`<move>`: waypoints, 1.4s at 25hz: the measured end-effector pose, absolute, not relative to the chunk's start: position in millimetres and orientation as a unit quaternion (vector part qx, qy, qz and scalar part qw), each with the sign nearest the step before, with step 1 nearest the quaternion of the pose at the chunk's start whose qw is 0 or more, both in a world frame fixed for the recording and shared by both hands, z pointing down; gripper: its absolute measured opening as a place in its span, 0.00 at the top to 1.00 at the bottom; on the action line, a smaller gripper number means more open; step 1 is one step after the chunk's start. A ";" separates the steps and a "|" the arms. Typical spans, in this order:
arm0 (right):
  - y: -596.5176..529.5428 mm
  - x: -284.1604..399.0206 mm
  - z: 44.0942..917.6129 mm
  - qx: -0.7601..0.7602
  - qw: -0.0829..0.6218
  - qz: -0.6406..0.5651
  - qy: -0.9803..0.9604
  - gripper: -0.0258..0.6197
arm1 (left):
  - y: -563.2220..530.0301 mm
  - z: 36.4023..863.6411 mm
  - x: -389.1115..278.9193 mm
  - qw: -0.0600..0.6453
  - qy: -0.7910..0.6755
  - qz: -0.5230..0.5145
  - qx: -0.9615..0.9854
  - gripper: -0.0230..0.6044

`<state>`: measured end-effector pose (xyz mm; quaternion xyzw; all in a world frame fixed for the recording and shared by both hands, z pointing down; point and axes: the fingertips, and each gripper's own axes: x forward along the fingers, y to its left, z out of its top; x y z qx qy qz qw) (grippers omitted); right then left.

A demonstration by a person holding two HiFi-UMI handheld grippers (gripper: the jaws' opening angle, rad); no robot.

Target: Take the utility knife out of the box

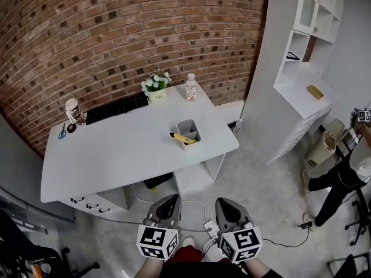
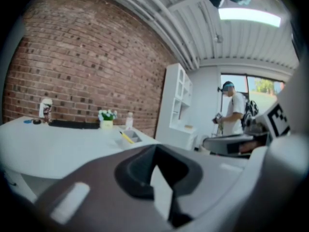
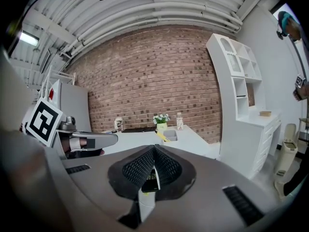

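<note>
Behind the box [image 1: 193,127], flowers [image 1: 155,84] and bottle [image 1: 191,88].

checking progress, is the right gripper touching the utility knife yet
Apart. In the head view the right gripper hangs over the floor, short of the desk, while the utility knife lies in the gray box on the desktop.

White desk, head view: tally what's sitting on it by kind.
keyboard: 1
flower pot: 1
bottle: 1
box: 1
utility knife: 1
scissors: 1
cup: 1
small dark object: 1
Total: 8
</note>
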<state>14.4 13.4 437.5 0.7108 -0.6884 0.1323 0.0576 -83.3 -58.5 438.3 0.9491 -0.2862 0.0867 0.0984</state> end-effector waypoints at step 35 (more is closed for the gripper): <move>-72.3 29.2 445.8 0.719 0.063 0.127 -0.681 0.95 | -147.1 460.5 -61.9 0.103 -0.289 0.114 0.945 0.96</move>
